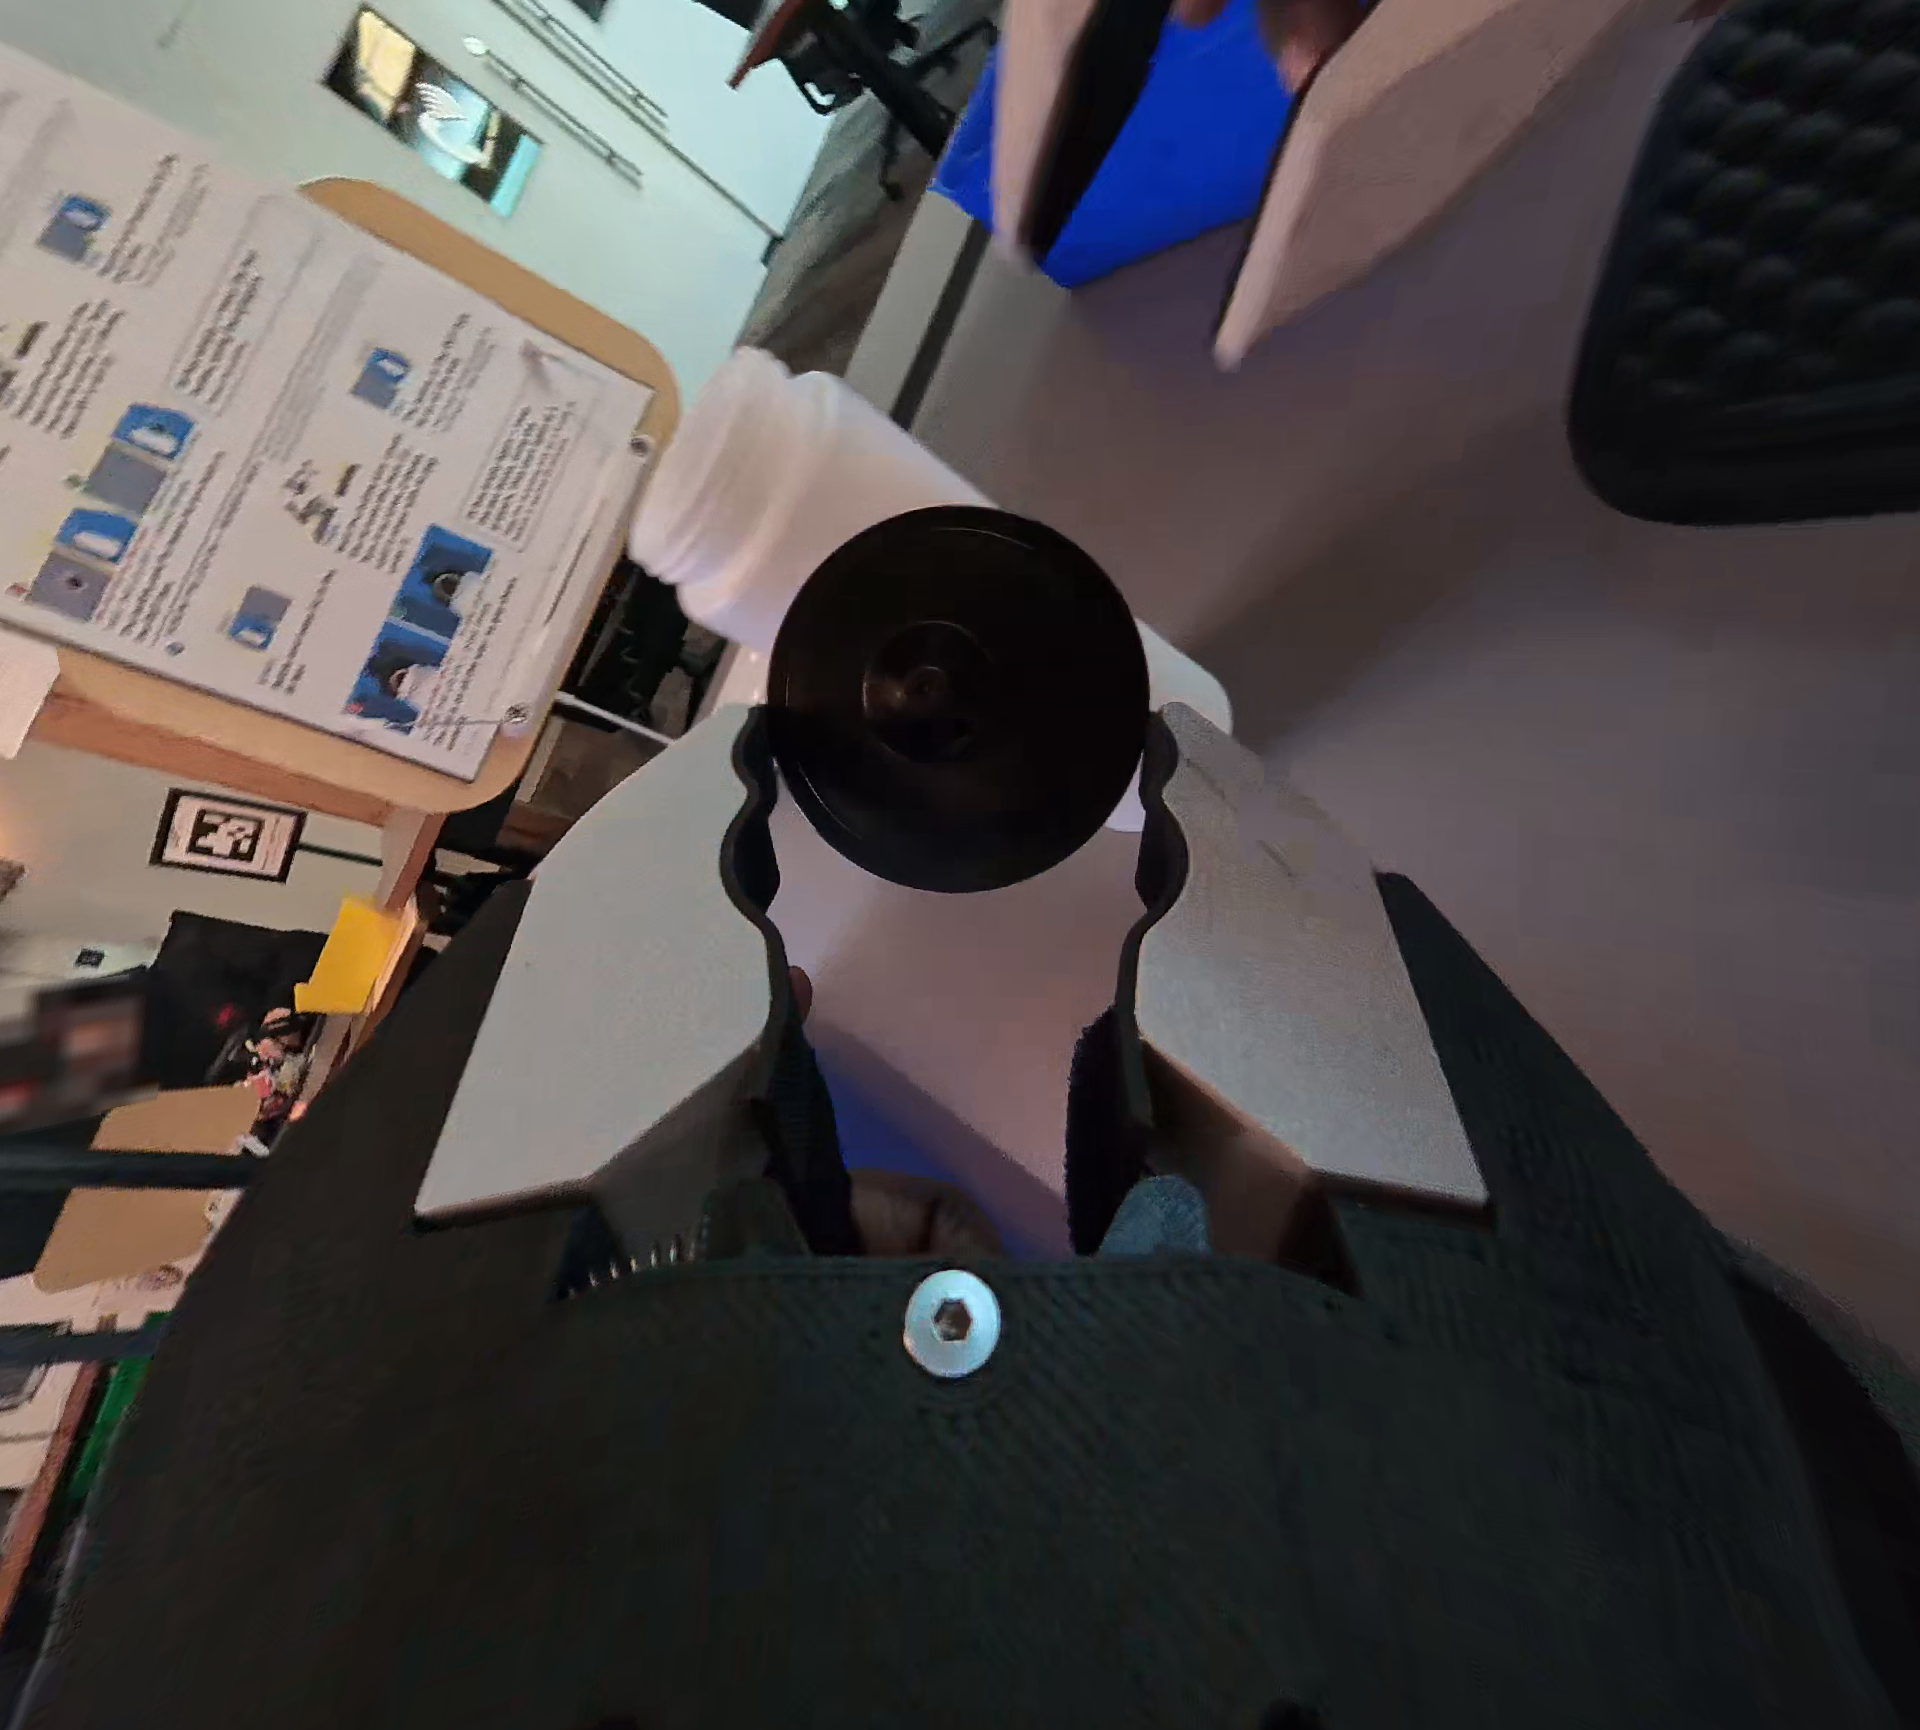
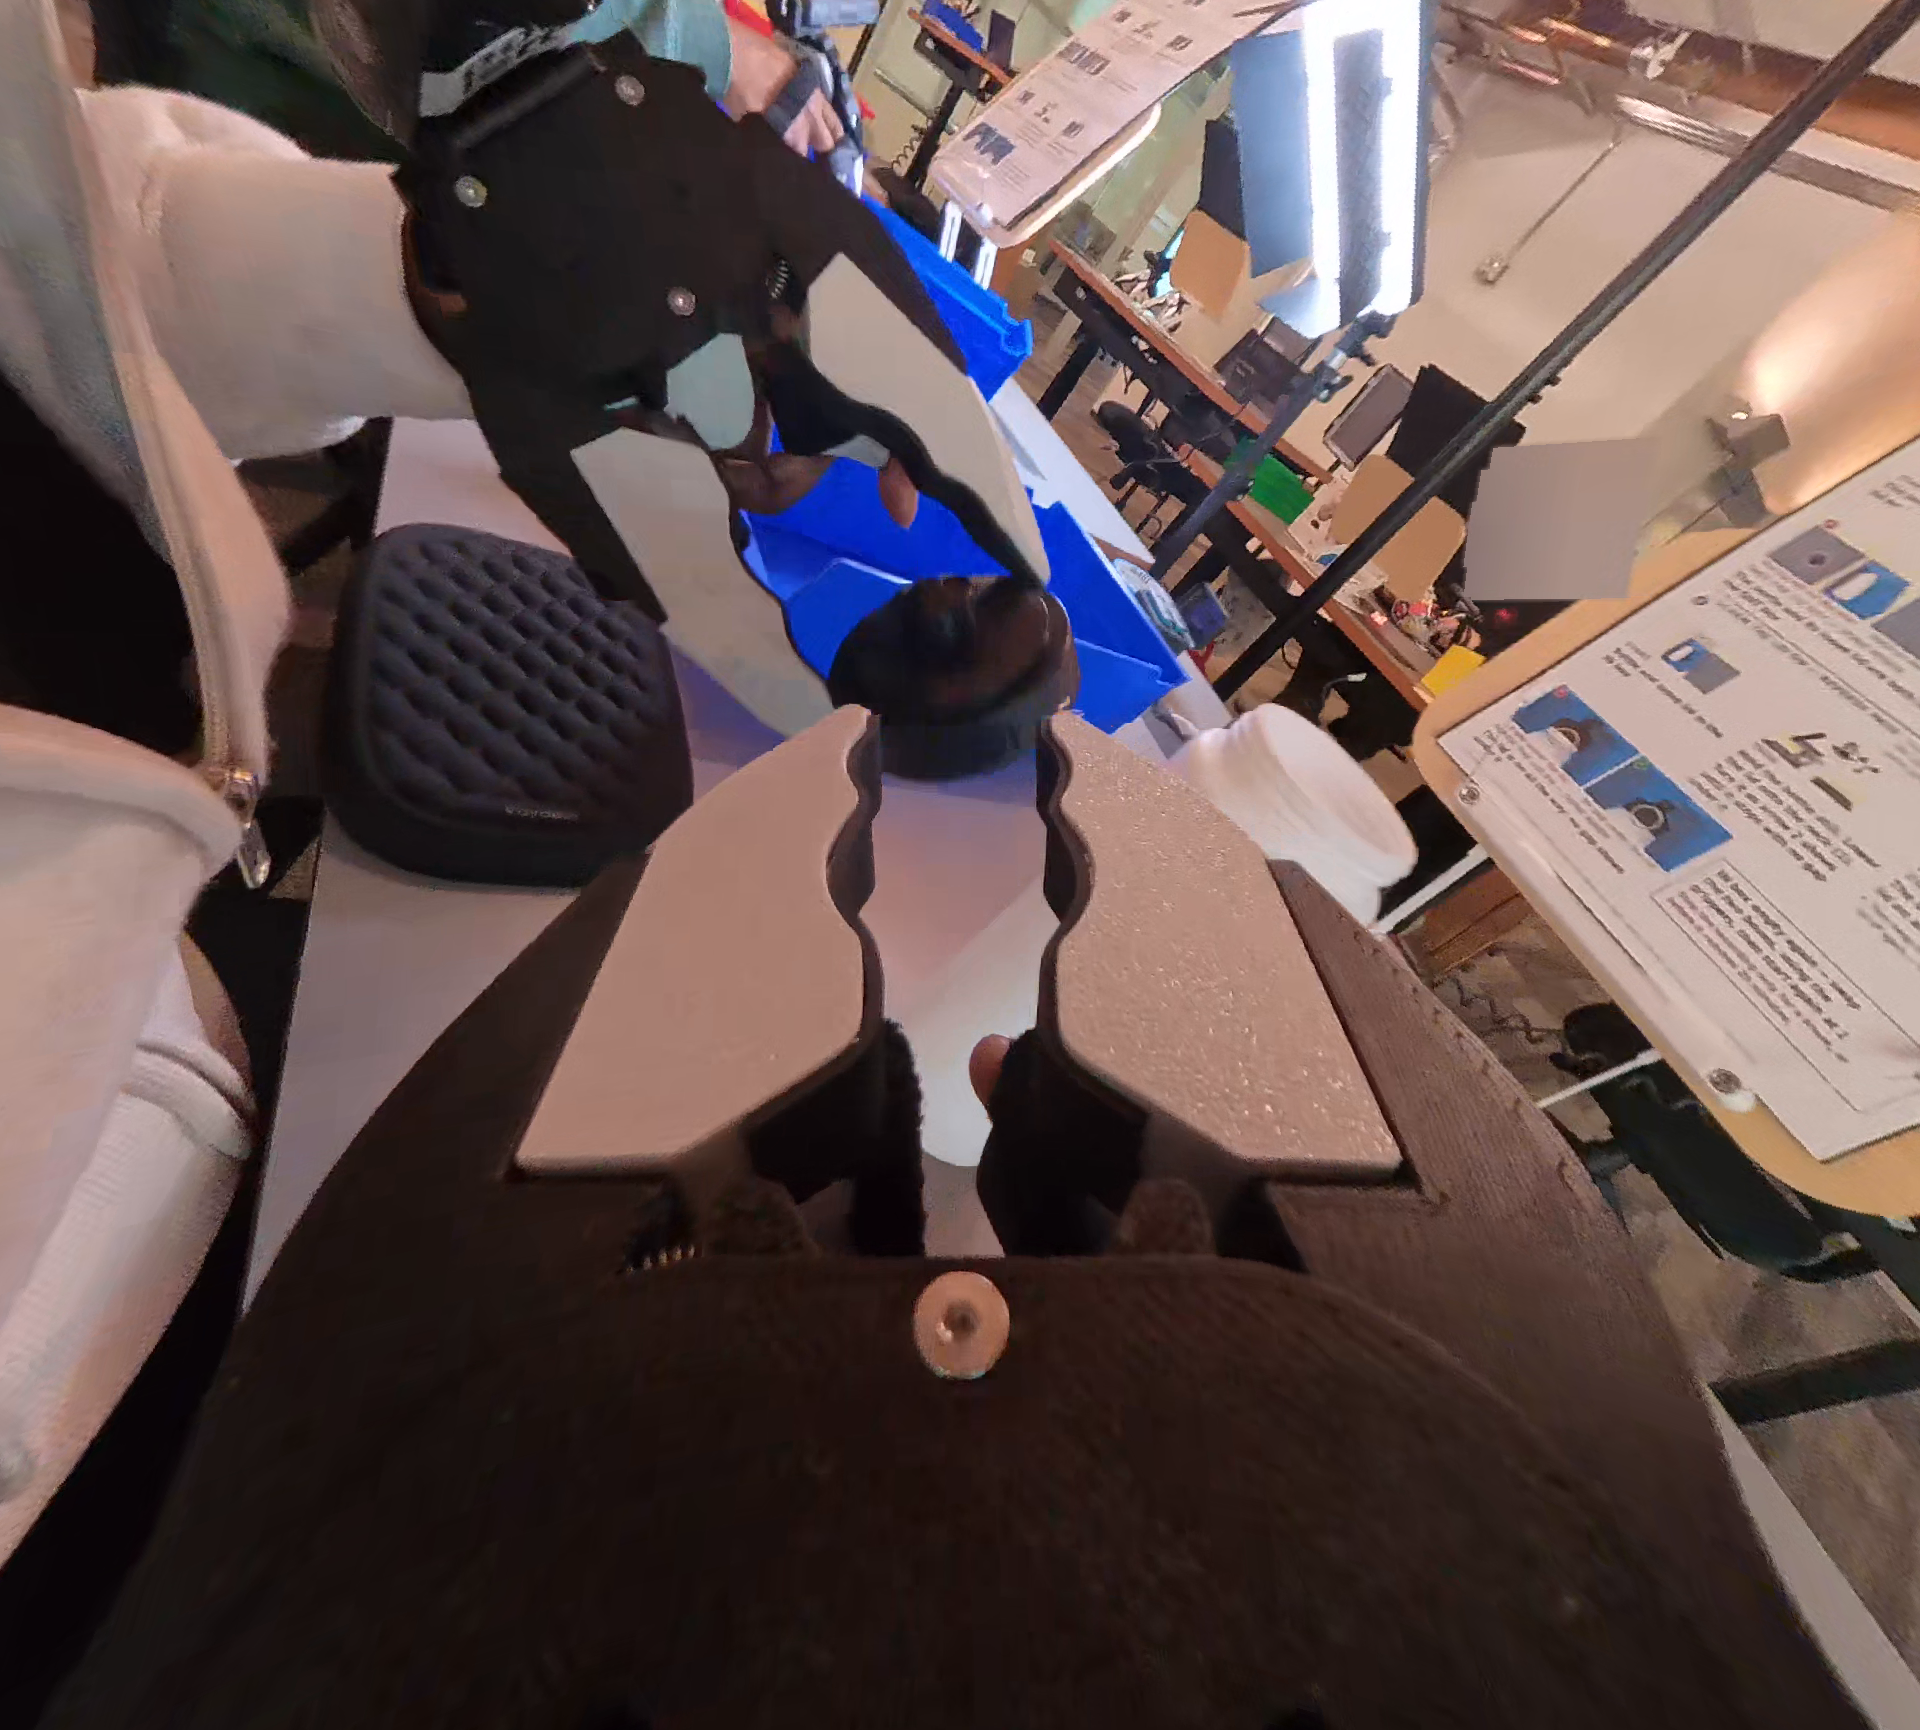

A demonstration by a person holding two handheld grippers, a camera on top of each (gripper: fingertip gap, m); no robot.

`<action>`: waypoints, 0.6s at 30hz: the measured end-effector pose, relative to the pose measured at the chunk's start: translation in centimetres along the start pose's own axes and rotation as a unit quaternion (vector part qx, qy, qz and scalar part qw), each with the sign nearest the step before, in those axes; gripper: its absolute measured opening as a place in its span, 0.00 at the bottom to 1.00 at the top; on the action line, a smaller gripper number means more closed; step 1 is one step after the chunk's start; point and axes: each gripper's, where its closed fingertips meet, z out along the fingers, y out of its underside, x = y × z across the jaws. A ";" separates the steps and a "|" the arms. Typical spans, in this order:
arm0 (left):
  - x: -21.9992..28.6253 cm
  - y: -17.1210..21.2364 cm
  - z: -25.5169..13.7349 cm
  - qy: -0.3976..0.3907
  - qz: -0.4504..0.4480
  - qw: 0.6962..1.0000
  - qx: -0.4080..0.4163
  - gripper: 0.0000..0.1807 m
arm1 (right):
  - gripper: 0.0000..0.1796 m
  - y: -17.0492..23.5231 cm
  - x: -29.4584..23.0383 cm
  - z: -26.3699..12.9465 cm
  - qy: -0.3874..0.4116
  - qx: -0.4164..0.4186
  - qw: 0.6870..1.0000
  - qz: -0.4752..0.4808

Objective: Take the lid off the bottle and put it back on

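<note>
My left gripper (image 1: 956, 724) is shut on the black round lid (image 1: 956, 698), holding it by its rim, off the bottle. The white bottle (image 1: 769, 475) is right behind the lid. Its threaded neck is open and it seems to lie on its side near the table edge. In the right wrist view the bottle neck (image 2: 1299, 797) shows just right of my right gripper (image 2: 956, 745), which is open and empty. The left gripper (image 2: 935, 641) with the lid (image 2: 966, 693) is just beyond its fingertips. The right gripper (image 1: 1132, 298) also shows, blurred, in the left wrist view.
A black quilted pad (image 2: 499, 704) lies on the grey table (image 1: 1455, 745), at the left in the right wrist view. Blue bins (image 2: 1101, 631) stand behind the lid. An instruction board (image 2: 1714, 797) leans beside the table. A person's white sleeve (image 2: 260, 278) is at the left. About 9 cm separates my left fingertips from the bottle neck (image 2: 1299, 797). My left wrist view (image 1: 743, 421) looks at it from another angle.
</note>
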 end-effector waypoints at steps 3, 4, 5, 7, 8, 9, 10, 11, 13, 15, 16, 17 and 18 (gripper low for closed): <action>1.9 -0.4 0.7 0.035 0.025 0.999 -0.007 0.38 | 0.16 0.9 -1.5 1.7 -0.031 -0.021 0.999 -0.014; 2.4 -0.5 0.9 0.044 0.033 0.998 -0.008 0.38 | 0.16 1.1 -2.0 2.2 -0.039 -0.025 0.999 -0.021; 2.7 -0.6 1.0 0.052 0.041 0.998 -0.009 0.38 | 0.16 1.3 -2.2 2.6 -0.043 -0.031 0.998 -0.031; 3.2 -0.9 1.1 0.064 0.054 0.996 -0.008 0.38 | 0.16 2.0 -2.1 3.2 -0.038 -0.052 0.997 -0.049; 3.4 -1.1 1.1 0.070 0.059 0.996 -0.006 0.37 | 0.16 2.4 -2.0 3.4 -0.037 -0.066 0.995 -0.058; 3.5 -1.2 1.2 0.077 0.061 0.995 -0.007 0.38 | 0.16 2.8 -2.1 3.6 -0.040 -0.077 0.994 -0.070; 3.7 -1.2 1.2 0.082 0.063 0.995 -0.006 0.38 | 0.16 2.9 -2.2 3.8 -0.041 -0.079 0.993 -0.080; 3.6 -1.3 1.3 0.081 0.061 0.995 -0.002 0.38 | 0.16 2.9 -2.0 3.8 -0.033 -0.081 0.992 -0.088; 3.2 -2.0 1.3 0.075 0.040 0.996 0.027 0.37 | 0.15 2.6 -1.6 3.6 -0.023 -0.068 0.994 -0.077; 2.0 -3.2 1.0 0.055 -0.015 0.995 0.087 0.42 | 0.14 1.6 -0.3 2.9 0.003 -0.009 1.000 -0.027; 1.3 -3.9 0.6 0.044 -0.053 0.989 0.131 0.44 | 0.14 0.9 0.4 2.3 0.007 0.032 0.999 0.023; 0.5 -4.7 0.2 0.039 -0.103 0.977 0.183 0.47 | 0.12 0.1 1.3 1.7 0.011 0.085 0.992 0.090; -0.1 -5.5 -0.4 0.041 -0.165 0.956 0.241 0.49 | 0.13 -0.8 2.1 1.0 0.003 0.145 0.975 0.166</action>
